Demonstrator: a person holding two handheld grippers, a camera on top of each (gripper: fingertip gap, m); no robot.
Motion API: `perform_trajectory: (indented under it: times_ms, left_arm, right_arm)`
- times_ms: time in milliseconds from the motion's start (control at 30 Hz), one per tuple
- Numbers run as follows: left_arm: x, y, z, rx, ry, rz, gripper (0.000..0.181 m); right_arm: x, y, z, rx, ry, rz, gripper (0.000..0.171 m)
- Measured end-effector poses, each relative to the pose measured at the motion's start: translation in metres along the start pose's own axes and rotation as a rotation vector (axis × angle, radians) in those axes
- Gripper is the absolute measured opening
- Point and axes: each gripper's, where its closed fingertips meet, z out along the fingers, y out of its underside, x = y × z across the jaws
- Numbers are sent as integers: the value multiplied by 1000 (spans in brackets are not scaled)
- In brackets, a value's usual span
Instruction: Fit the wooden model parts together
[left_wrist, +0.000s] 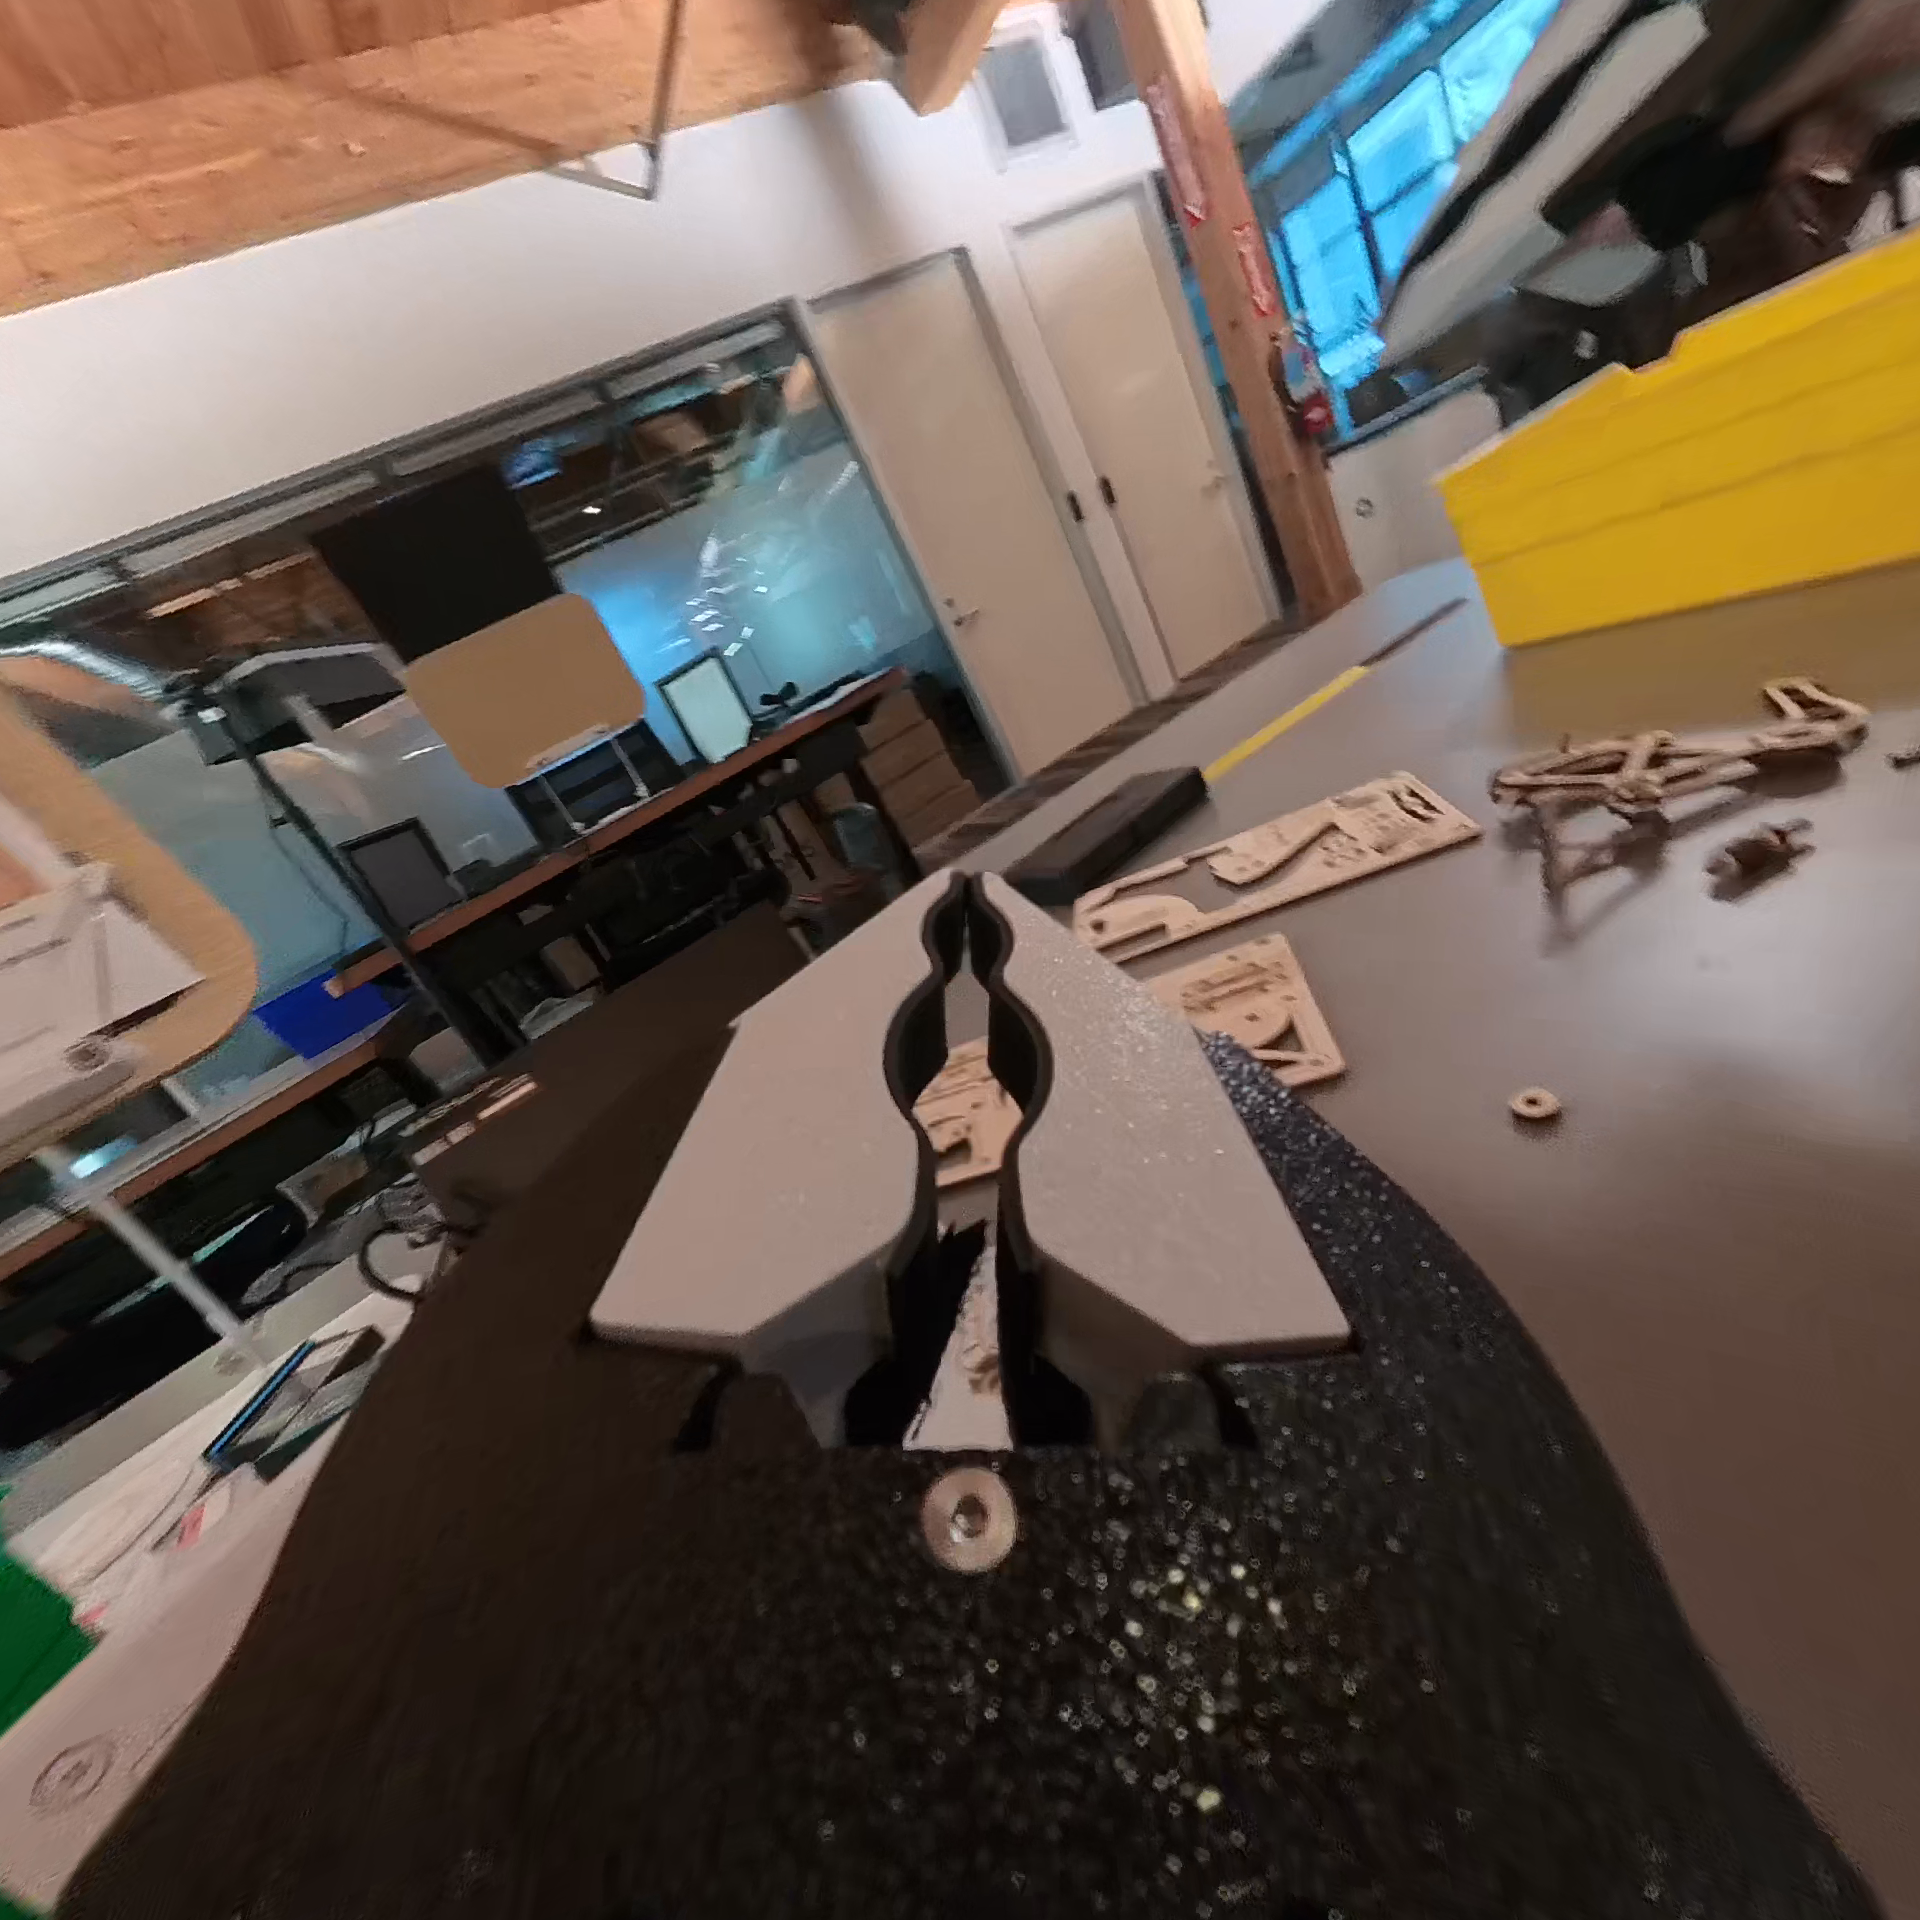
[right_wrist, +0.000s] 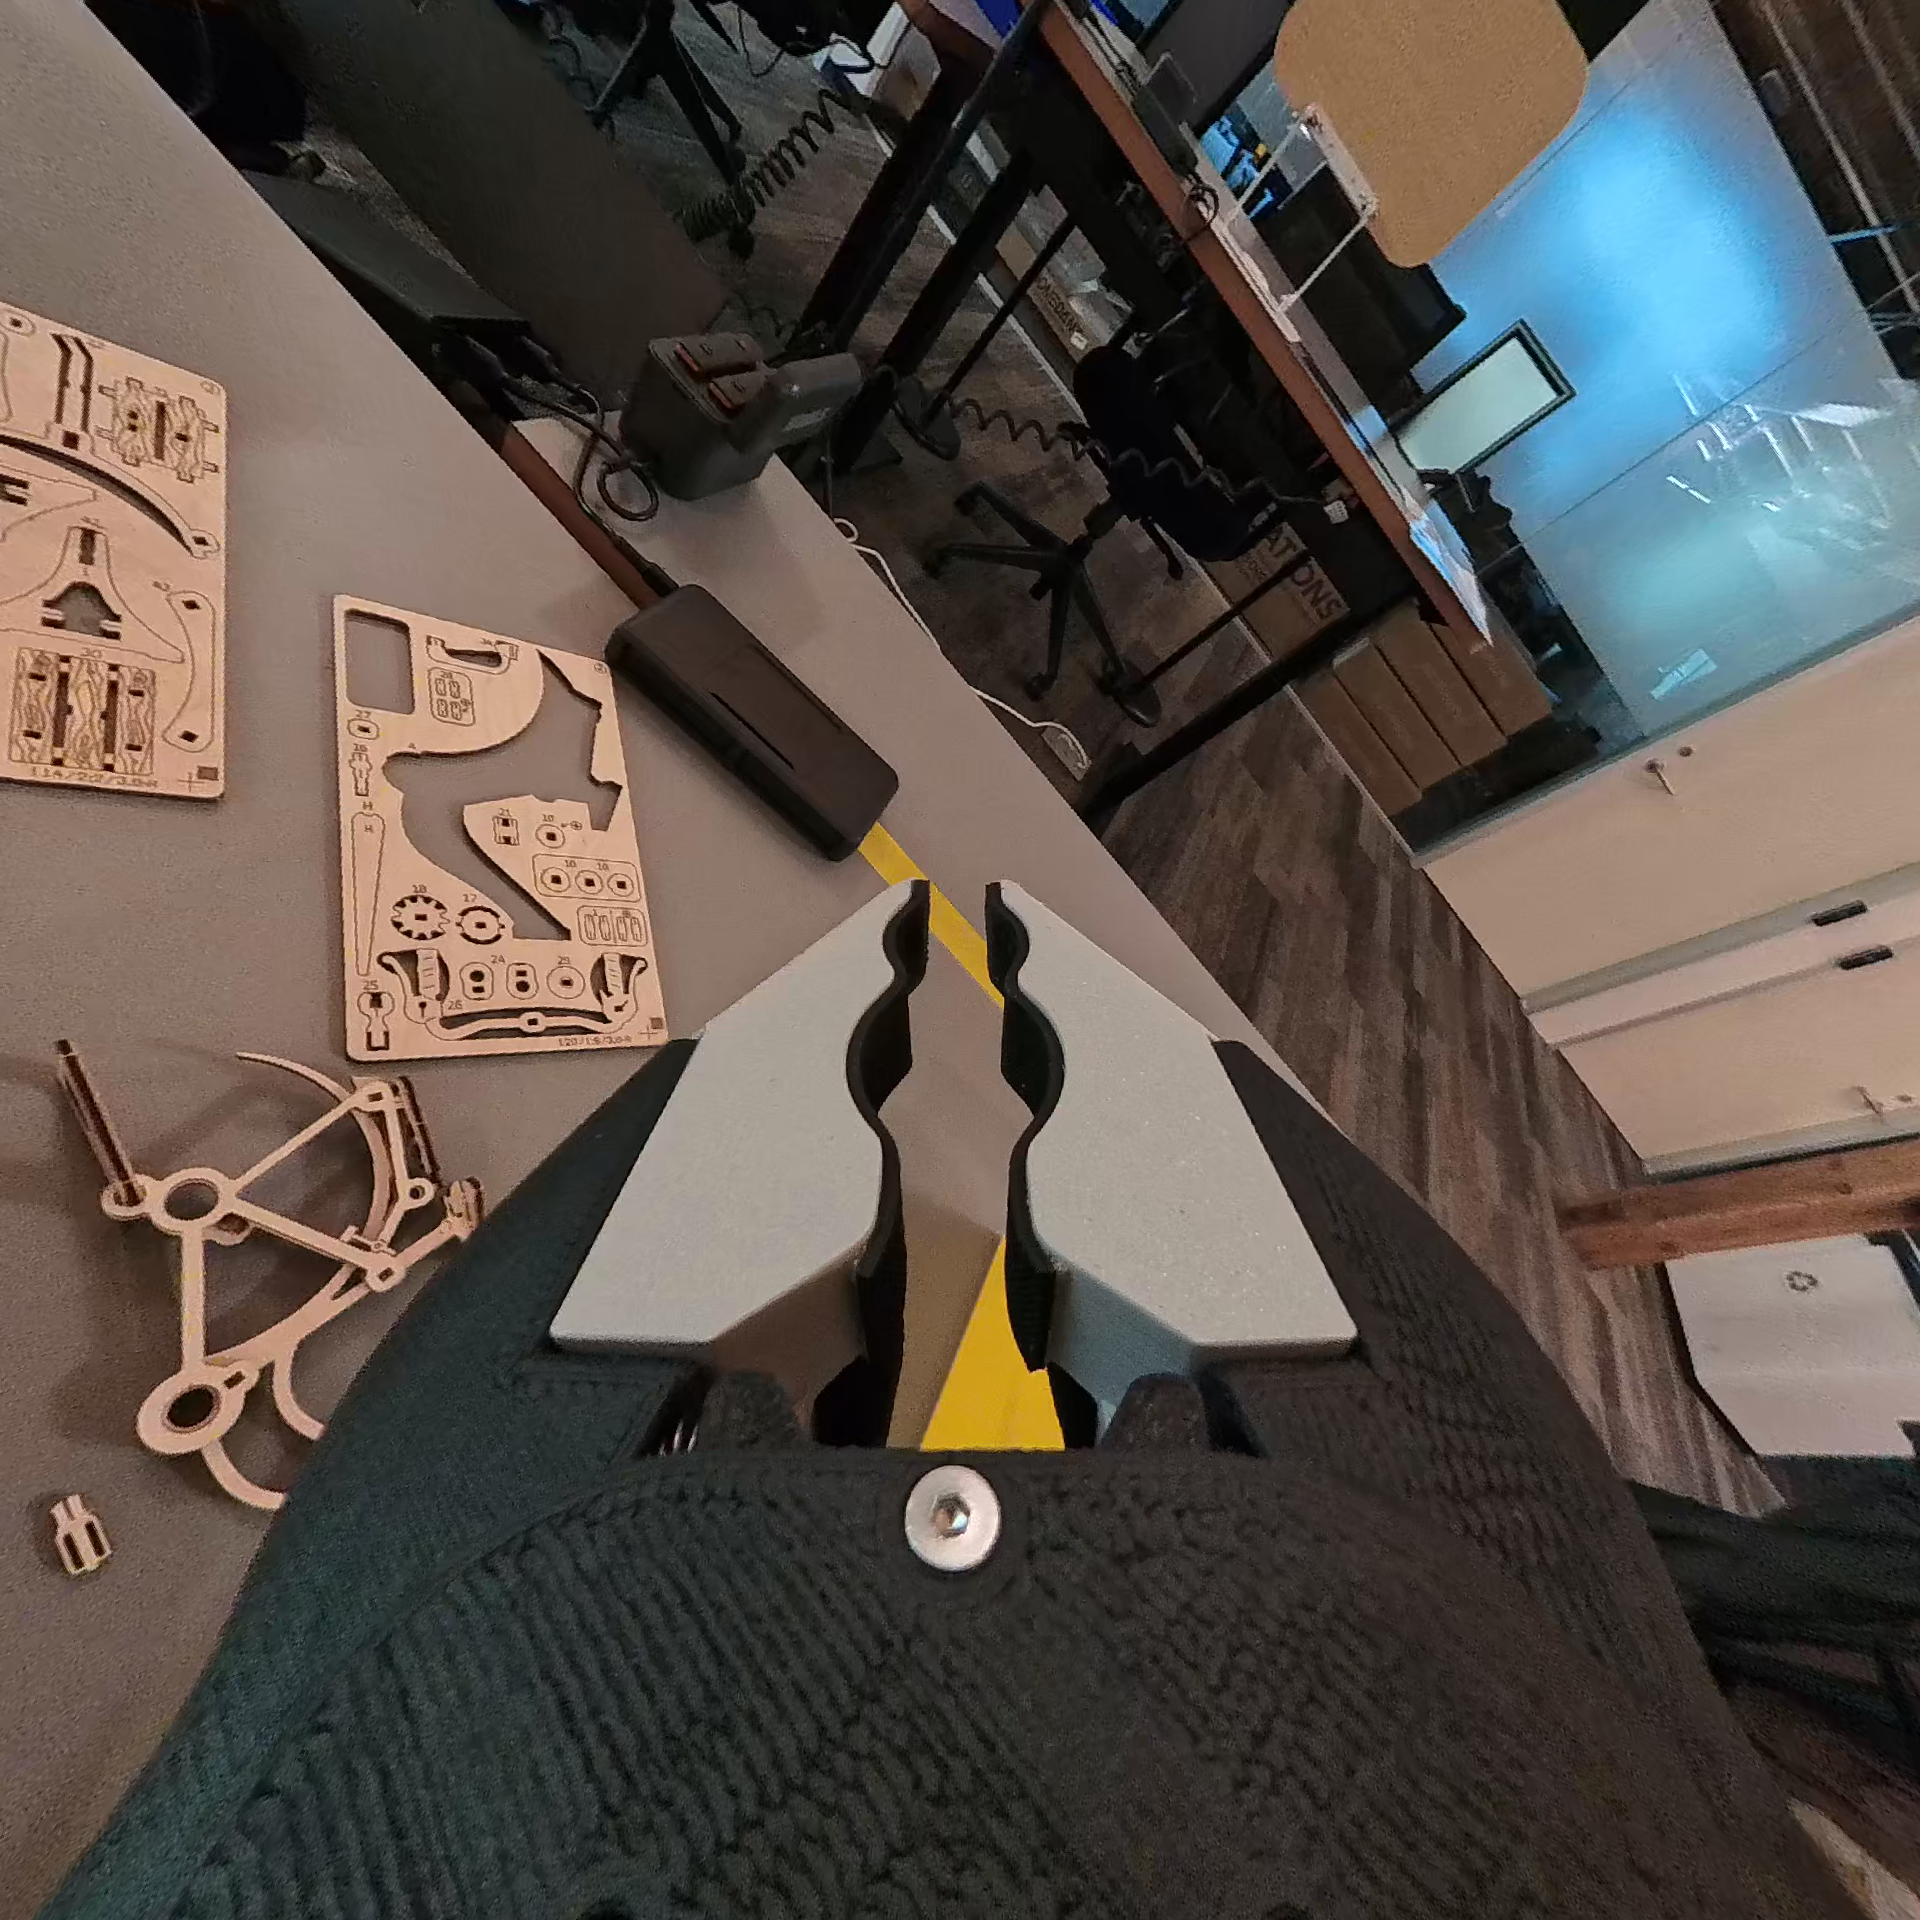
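A part-built wooden model (right_wrist: 281, 1236) of thin struts and rings lies on the grey table; it also shows in the left wrist view (left_wrist: 1673, 764). Two laser-cut wooden part sheets (right_wrist: 488, 831) (right_wrist: 104, 551) lie flat beyond it, and they show in the left wrist view too (left_wrist: 1278, 862). Small loose wooden pieces (right_wrist: 78, 1536) (left_wrist: 1756, 854) and a small wooden ring (left_wrist: 1534, 1103) lie nearby. My left gripper (left_wrist: 968, 891) is shut and empty, raised above the table's edge. My right gripper (right_wrist: 956, 896) is slightly open and empty, to the right of the model.
A black flat box (right_wrist: 753, 717) lies at the table's far edge beside a yellow tape stripe (right_wrist: 940, 914). A yellow bin (left_wrist: 1704, 478) stands at the table's back right. Beyond the edge are desks, chairs and a glass wall. The grippers' ends are close to 30 cm from one another. To the part-built wooden model (right_wrist: 281, 1236): right tips about 20 cm, left tips about 25 cm. It is also in sight in the left wrist view (left_wrist: 1646, 766).
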Motion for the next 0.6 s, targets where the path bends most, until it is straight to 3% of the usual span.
perform_trajectory:
  times_ms: [133, 467, 600]
  left_arm:
    - [11, 5, 3, -41, 24, 103, 0]
    - [3, 1, 1, -5, 4, 50, 0]
    - [6, 0, 1, -2, 11, 66, 0]
  right_arm:
    - [-12, -6, 1, 21, -57, 18, 11]
    - [-21, -22, -10, 104, -151, 75, 15]
    - [-49, -22, -22, 105, -322, -20, 14]
